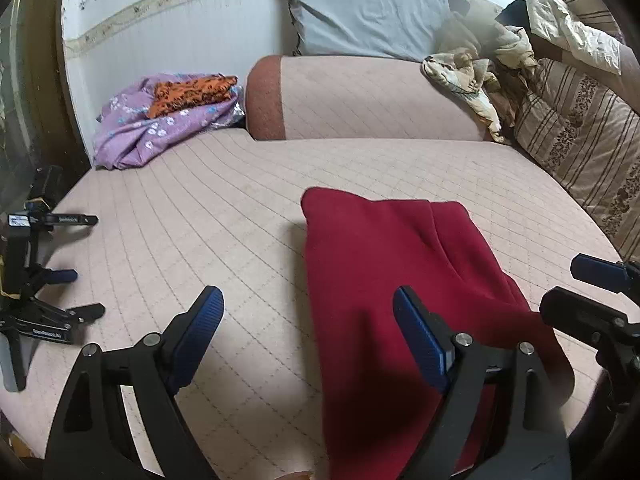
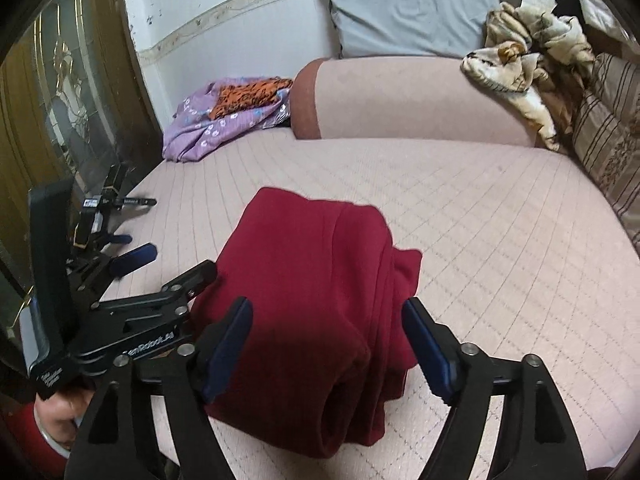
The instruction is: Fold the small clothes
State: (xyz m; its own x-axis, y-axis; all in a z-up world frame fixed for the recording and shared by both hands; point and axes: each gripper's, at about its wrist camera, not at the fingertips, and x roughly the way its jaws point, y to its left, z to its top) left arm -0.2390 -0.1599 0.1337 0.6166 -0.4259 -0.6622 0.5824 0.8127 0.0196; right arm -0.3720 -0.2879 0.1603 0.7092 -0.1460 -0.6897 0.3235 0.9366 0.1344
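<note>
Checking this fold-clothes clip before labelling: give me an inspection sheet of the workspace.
Surface: pink quilted mattress, mostly bare.
Job's things: red garment folded, lying flat near the front edge.
Clutter: purple floral cloth with an orange patterned piece on it at the far left; crumpled beige blanket at the far right.
Grippers: left gripper open, garment's left edge between its fingers, unpinched; right gripper open over the garment, not gripping.
Cables: nothing seen.
Surroundings: grey pillow against the wall, bolster, striped cushion, tripod at the left edge.

Grey pillow (image 1: 368, 8), bolster (image 1: 360, 100), striped cushion (image 1: 580, 140)
</note>
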